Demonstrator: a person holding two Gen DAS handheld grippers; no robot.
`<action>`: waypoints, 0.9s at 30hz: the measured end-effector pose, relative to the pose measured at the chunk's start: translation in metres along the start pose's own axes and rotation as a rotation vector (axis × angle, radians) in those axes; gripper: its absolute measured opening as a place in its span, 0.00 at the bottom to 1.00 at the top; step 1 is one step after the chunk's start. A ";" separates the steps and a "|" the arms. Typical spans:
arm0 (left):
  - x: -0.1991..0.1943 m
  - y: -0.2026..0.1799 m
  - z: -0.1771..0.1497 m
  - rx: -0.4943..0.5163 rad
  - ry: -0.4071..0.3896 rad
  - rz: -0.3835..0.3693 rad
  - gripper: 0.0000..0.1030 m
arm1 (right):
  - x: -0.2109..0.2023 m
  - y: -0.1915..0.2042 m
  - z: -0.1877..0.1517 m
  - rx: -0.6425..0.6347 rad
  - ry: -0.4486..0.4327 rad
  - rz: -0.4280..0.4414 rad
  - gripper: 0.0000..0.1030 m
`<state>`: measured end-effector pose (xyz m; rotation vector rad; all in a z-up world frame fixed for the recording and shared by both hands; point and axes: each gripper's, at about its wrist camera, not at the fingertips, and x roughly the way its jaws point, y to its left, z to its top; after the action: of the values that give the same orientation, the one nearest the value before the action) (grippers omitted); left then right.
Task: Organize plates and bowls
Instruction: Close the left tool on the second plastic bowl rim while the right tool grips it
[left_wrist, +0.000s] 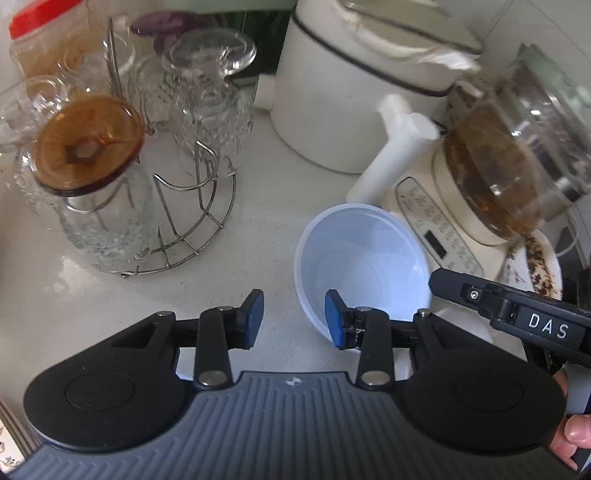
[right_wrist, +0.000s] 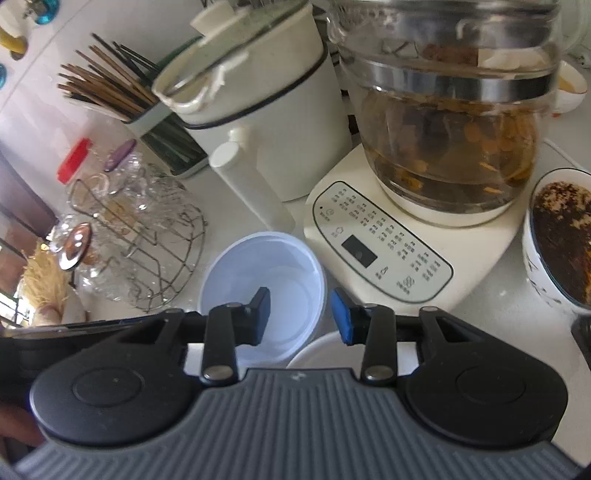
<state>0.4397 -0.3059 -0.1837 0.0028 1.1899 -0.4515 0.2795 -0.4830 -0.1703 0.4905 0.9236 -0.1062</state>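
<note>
You held your right claw (right_wrist: 300, 316) part open over the blue bowl's (right_wrist: 280, 273) rim, low in the frame, ready to pinch it, your left claw (left_wrist: 294, 319) part open and empty.

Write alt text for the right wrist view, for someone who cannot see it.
A black two-finger gripper with blue pads hangs over an empty pale blue plastic bowl, its jaws straddling the bowl's right rim. Behind stand a cream kettle base with a glass pot of brown tea and a wire rack of upturned glasses.
</note>
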 end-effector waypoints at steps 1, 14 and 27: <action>0.004 0.000 0.002 -0.005 0.002 -0.002 0.40 | 0.005 -0.002 0.002 0.000 0.011 -0.002 0.34; 0.025 -0.006 0.012 -0.016 -0.010 0.003 0.35 | 0.039 -0.016 0.011 -0.011 0.099 0.014 0.22; 0.031 -0.019 0.015 0.024 -0.022 0.047 0.11 | 0.048 -0.015 0.014 -0.017 0.106 0.037 0.12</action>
<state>0.4555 -0.3373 -0.2013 0.0460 1.1602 -0.4230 0.3145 -0.4962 -0.2068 0.5011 1.0180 -0.0392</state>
